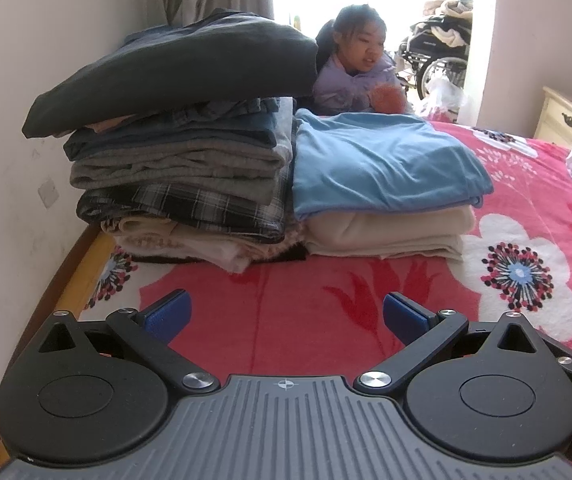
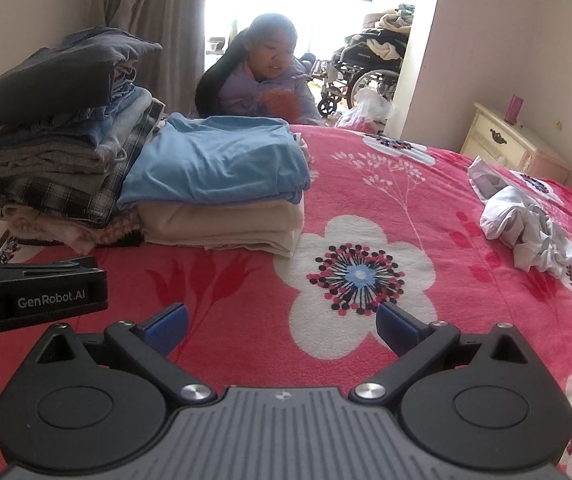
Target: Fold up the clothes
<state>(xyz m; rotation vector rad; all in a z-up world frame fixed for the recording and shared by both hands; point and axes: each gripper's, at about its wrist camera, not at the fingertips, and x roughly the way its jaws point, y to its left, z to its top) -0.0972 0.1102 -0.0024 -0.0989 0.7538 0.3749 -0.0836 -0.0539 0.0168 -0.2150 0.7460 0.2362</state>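
Frankly, w/ both tools spread & empty — left tool (image 1: 287,312), right tool (image 2: 281,322) — reaching for the crumpled white garment (image 2: 526,224) could knock the leaning tall stack (image 1: 181,148).

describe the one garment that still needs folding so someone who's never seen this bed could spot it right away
Start at the pink flowered blanket covering the bed, and look away from the two folded stacks by the wall toward the side nearest the cream nightstand. There lies a pale white-grey garment, alone. Unlike the flat, squared piles, it is a crumpled, wrinkled heap.
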